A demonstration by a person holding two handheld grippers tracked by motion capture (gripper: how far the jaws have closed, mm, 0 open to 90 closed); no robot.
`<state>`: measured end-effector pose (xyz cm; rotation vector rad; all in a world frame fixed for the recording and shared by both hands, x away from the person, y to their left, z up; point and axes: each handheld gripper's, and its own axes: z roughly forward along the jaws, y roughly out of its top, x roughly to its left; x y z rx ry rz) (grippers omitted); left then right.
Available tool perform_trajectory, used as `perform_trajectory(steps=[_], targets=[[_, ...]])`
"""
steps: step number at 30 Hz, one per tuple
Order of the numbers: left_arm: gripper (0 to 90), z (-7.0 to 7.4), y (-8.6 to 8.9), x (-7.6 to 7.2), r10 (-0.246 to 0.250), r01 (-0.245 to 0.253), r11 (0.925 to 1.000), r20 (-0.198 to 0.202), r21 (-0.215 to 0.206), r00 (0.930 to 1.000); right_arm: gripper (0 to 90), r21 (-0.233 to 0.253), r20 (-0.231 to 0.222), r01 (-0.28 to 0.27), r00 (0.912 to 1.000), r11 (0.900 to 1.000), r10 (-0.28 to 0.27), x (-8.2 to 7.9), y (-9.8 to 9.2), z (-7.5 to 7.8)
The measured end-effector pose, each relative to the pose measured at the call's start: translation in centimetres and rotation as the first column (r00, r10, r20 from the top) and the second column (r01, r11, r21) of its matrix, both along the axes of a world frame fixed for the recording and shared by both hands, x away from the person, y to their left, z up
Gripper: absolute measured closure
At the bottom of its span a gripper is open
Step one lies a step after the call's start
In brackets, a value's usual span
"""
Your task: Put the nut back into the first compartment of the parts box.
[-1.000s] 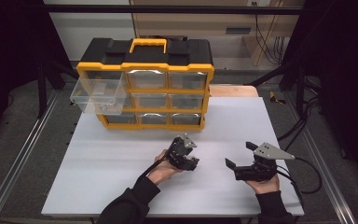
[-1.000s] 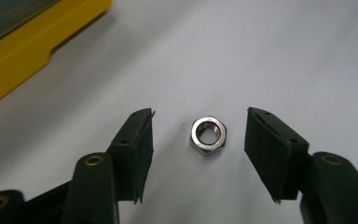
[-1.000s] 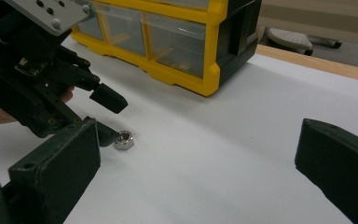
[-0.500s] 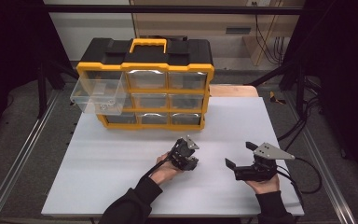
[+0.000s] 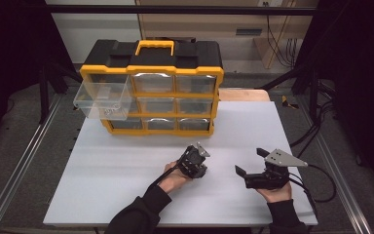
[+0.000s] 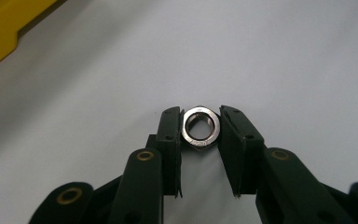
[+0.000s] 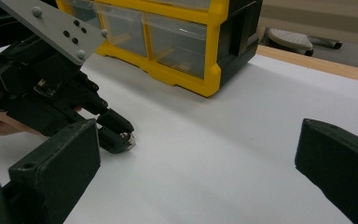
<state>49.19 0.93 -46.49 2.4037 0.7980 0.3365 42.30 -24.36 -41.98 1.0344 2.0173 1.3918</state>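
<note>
A small steel hex nut (image 6: 199, 130) lies flat on the white table (image 5: 126, 170). My left gripper (image 6: 200, 116) is shut on it, one pad against each side. In the right gripper view that left gripper (image 7: 121, 137) points down at the table with the nut (image 7: 126, 136) at its tips. In the high view the left gripper (image 5: 199, 169) is at the table's front middle. My right gripper (image 5: 249, 162) rests to its right, open and holding nothing, with its jaws (image 7: 196, 154) spread wide.
A yellow and black drawer organizer (image 5: 151, 73) stands at the back of the table. Its clear top-left drawer (image 5: 102, 100) is pulled out over the table's left edge. A wooden board (image 5: 243, 95) lies behind the right side.
</note>
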Motion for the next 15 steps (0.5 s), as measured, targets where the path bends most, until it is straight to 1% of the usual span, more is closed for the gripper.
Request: perform_trajectory(steps=[3,4,8,11,12,13,15], targets=[[69.1,-0.01,-0.07,-0.04,0.002,-0.002,1.0000,0.001,-0.005,1.0000,0.5,0.000,-0.001,0.000,1.0000,1.000,0.000,0.01,0.01,-0.01],[69.1,-0.01,-0.10,-0.05,0.002,-0.002,1.0000,0.001,-0.006,1.0000,0.5,-0.013,0.004,0.004,1.0000,1.000,-0.004,0.06,-0.05,-0.04],[69.2,0.08,-0.10,-0.15,-0.009,0.009,1.0000,0.000,0.000,1.0000,0.5,-0.013,0.004,0.004,1.0000,1.000,-0.004,0.06,-0.04,-0.04],[69.2,0.24,-0.02,-0.20,-0.017,0.017,0.9998,0.009,0.008,0.9998,0.5,-0.013,0.004,0.004,1.0000,1.000,-0.004,0.07,-0.05,-0.04],[69.3,0.29,-0.01,-0.24,-0.014,0.014,0.9999,0.010,0.002,0.9999,0.5,-0.012,0.004,0.004,1.0000,1.000,-0.004,0.06,-0.05,-0.04],[69.3,0.39,0.02,-0.29,-0.009,0.009,1.0000,0.015,-0.002,0.9999,0.5,0.001,-0.001,0.002,1.0000,1.000,-0.002,0.02,0.01,-0.01],[69.3,0.62,0.20,-0.31,-0.013,0.013,0.9999,0.013,-0.007,0.9998,0.5,0.000,-0.001,0.001,1.0000,1.000,-0.001,0.01,0.00,-0.01]])
